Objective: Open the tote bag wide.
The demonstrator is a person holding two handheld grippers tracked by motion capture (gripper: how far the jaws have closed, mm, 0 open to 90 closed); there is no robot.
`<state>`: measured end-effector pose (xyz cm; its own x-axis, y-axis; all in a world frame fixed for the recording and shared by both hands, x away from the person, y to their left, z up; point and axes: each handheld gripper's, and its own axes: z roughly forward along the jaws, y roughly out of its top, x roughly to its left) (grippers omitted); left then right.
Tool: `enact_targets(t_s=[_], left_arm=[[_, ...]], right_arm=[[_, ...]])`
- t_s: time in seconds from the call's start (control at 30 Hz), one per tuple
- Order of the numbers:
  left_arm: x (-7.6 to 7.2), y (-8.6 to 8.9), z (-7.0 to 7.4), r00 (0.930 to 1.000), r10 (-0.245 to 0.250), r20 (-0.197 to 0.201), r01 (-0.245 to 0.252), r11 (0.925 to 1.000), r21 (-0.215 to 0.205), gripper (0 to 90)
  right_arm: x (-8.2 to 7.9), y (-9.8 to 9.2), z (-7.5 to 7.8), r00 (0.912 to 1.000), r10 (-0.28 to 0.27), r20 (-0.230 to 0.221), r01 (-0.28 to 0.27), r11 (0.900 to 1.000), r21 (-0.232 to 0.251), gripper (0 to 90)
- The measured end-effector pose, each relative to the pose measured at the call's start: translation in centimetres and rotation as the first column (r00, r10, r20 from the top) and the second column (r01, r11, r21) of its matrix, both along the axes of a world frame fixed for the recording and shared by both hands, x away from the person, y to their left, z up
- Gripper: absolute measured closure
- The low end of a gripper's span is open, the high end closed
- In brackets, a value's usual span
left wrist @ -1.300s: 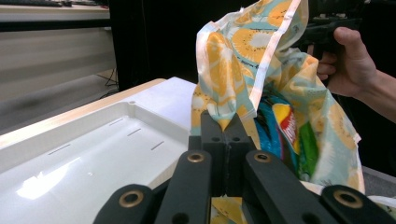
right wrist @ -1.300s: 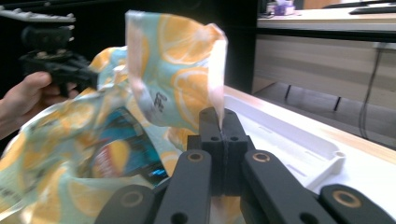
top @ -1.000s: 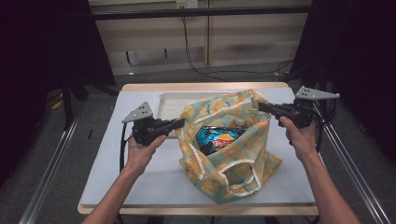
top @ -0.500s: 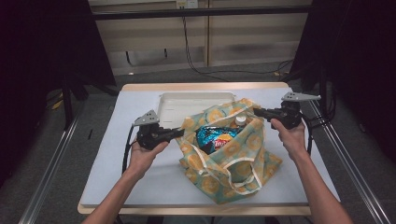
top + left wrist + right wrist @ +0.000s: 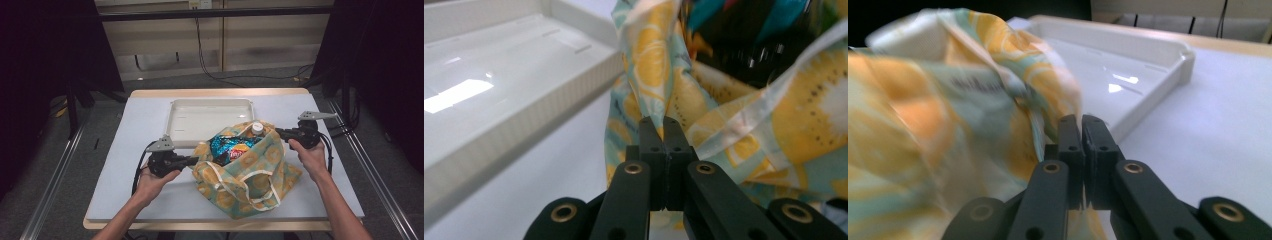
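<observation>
A cloth bag (image 5: 250, 175) printed with yellow lemons lies slumped on the white table (image 5: 140, 190). Its mouth is spread wide. A blue chip packet (image 5: 231, 148) and a white-capped bottle (image 5: 257, 127) lie inside. My left gripper (image 5: 194, 160) is shut on the left rim of the bag (image 5: 649, 60), with the cloth pinched between its tips (image 5: 663, 125). My right gripper (image 5: 278, 132) is shut on the right rim, the bag's cloth (image 5: 948, 120) bunching just left of its tips (image 5: 1080, 122). Both grippers lie low and level, pointing inward.
A shallow white tray (image 5: 200, 120) sits just behind the bag, its wall close to both grippers (image 5: 524, 125) (image 5: 1158, 85). Bare table lies to the left, the right and in front. Metal rails run along both sides of the table.
Both grippers have come down with the bag's rim in them. The bag has sunk from a raised, taut shape to a slack heap on the table.
</observation>
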<state>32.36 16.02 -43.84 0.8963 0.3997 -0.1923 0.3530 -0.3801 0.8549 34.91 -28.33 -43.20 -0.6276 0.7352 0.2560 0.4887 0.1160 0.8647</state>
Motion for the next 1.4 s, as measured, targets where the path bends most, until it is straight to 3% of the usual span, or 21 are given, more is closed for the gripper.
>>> enact_targets(t_s=[0.07,0.3,0.43,0.63,0.8,0.93,1.1,1.2,1.4], left_arm=[[-0.1,0.0,-0.4,0.9999,0.0,-0.01,0.0,0.9999,0.012,90.0],[-1.0,0.2,-1.2,0.9995,-0.024,-0.021,0.025,0.9984,0.05,89.9],[-1.1,0.0,-1.8,0.999,-0.027,-0.037,0.028,0.9988,0.04,89.6],[-0.7,-0.5,-3.1,0.9982,-0.017,-0.057,0.021,0.9975,0.067,88.5],[-0.6,-0.6,-3.6,0.9976,-0.01,-0.068,0.015,0.9971,0.074,85.7],[-0.7,-0.2,-3.3,0.9982,-0.001,-0.06,0.004,0.9982,0.059,79.2],[-1.2,1.2,-1.8,0.9992,0.036,-0.018,-0.036,0.9993,0.014,68.3],[-1.5,2.0,-1.0,0.9979,0.064,0.005,-0.064,0.9979,0.007,62.9],[-2.9,3.4,0.9,0.9959,0.078,0.045,-0.076,0.9957,-0.053,57.6]], right_arm=[[0.0,-0.2,-0.5,1.0,-0.003,-0.007,0.003,1.0,0.016,87.6],[-0.7,-0.1,-1.3,0.9992,0.021,-0.035,-0.022,0.999,-0.045,89.0],[-0.9,-0.1,-2.0,0.9987,0.018,-0.048,-0.02,0.999,-0.04,89.5],[-1.1,-0.2,-3.7,0.9961,0.015,-0.086,-0.02,0.999,-0.049,89.5],[-1.0,0.1,-4.8,0.9933,0.016,-0.115,-0.027,0.995,-0.1,88.8],[-1.2,-0.3,-4.3,0.9956,-0.011,-0.093,0.001,0.994,-0.108,77.8],[-2.2,-1.6,-2.4,0.9971,-0.07,-0.029,0.069,0.996,-0.054,63.3],[-3.3,-2.1,-1.2,0.9959,-0.09,0.006,0.09,0.995,-0.039,60.3],[-6.4,-1.9,0.6,0.997,-0.059,0.049,0.06,0.998,-0.02,54.6]])
